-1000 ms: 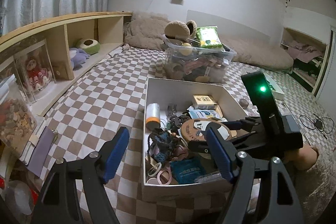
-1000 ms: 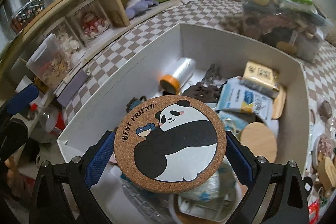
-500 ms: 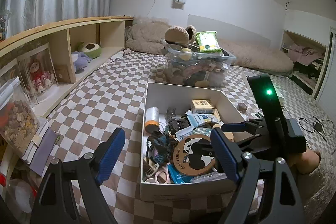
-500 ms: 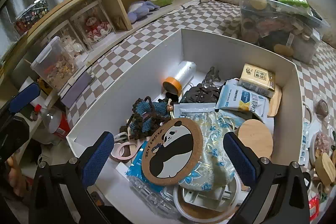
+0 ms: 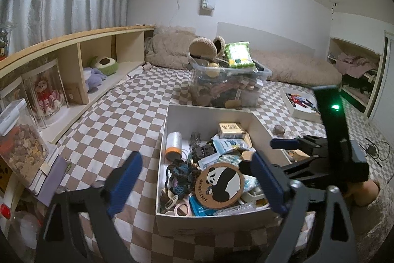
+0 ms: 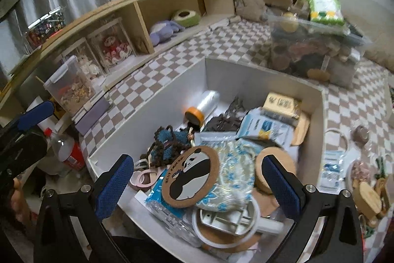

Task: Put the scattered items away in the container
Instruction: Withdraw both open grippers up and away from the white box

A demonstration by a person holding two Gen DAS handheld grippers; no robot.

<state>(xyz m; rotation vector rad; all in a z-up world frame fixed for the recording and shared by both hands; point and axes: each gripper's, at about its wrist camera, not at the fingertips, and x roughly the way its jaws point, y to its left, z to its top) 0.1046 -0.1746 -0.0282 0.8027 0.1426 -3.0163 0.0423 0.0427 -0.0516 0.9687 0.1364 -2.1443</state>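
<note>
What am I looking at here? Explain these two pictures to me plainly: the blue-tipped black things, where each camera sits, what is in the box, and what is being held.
No robot here: a person carries a hand-held gripper in each hand, with a camera on each looking along its two blue-padded fingers. One picture comes from the left hand-held gripper, the other from the right hand-held gripper; the right one also shows at the right of the left picture.

Both look at a white box on a checked bedspread. In it lie a round panda coaster, a floral pouch, a wooden disc and other small things. More bits lie outside, right of the box.

Nothing is held. The right one's fingers stand apart and empty; the left one's are opening, also empty.
</note>
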